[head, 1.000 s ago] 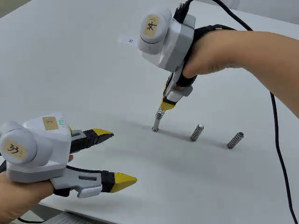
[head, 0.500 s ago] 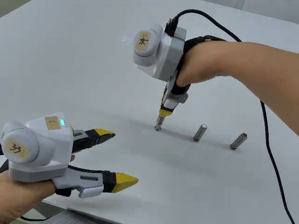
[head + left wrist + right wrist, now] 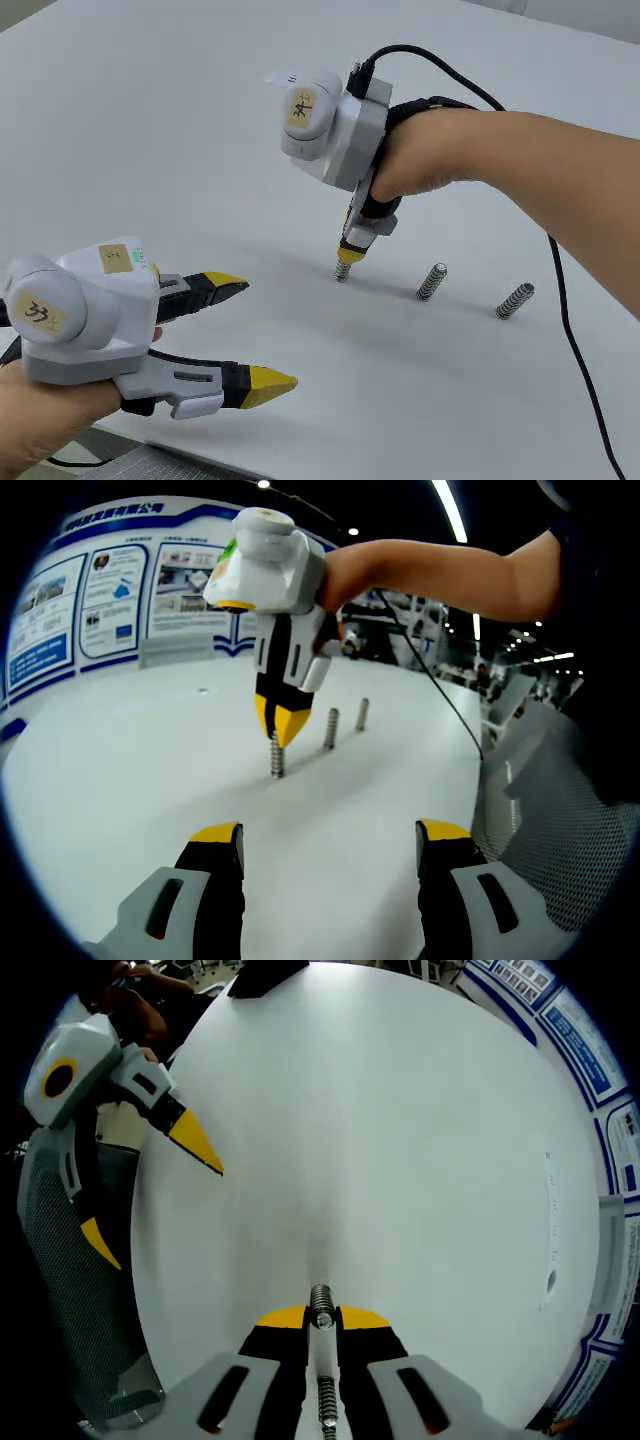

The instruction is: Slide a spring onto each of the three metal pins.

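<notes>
In the head view my right gripper (image 3: 348, 256) clenches the leftmost spring (image 3: 342, 270). The middle spring (image 3: 431, 281) and rightmost spring (image 3: 514, 300) stand untouched, with bare table (image 3: 150, 150) all around. My left gripper (image 3: 271, 333) hovers released near the front edge. The left gripper view shows three springs. In the right gripper view the jaws pinch the spring, with open tabletop ahead.

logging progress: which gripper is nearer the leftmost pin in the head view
Right. The right gripper grips the spring on that pin from above; the left gripper is open, apart, nearer the person.
</notes>
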Motion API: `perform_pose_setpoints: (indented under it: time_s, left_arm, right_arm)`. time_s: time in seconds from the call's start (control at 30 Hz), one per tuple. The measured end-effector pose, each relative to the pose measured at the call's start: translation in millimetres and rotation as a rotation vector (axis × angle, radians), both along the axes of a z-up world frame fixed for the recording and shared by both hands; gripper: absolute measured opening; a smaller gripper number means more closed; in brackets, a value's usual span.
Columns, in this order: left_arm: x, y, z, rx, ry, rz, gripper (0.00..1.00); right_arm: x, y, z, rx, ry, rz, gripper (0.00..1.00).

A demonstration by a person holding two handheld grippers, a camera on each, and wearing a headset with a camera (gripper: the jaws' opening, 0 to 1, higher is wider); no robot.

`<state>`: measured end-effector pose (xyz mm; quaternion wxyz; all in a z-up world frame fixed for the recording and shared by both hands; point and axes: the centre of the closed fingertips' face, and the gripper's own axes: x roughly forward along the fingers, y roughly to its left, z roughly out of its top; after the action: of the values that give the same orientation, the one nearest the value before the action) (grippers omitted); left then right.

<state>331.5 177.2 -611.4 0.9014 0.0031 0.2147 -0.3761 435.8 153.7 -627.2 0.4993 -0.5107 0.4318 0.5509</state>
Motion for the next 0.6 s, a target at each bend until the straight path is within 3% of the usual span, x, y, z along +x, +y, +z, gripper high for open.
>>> perform_pose_setpoints:
  time_s: [0.4,0.6]
  left_arm:
    - [0.8,-0.6,1.4,0.005,-0.002,-0.004,0.71]
    - [1.4,-1.9,1.9,0.01,-0.003,-0.011,0.71]
  right_arm:
    - [-2.8,1.2,-1.2,0.025,0.004,0.008,0.16]
    - [1.7,0.9,8.4,0.065,-0.012,-0.002,0.18]
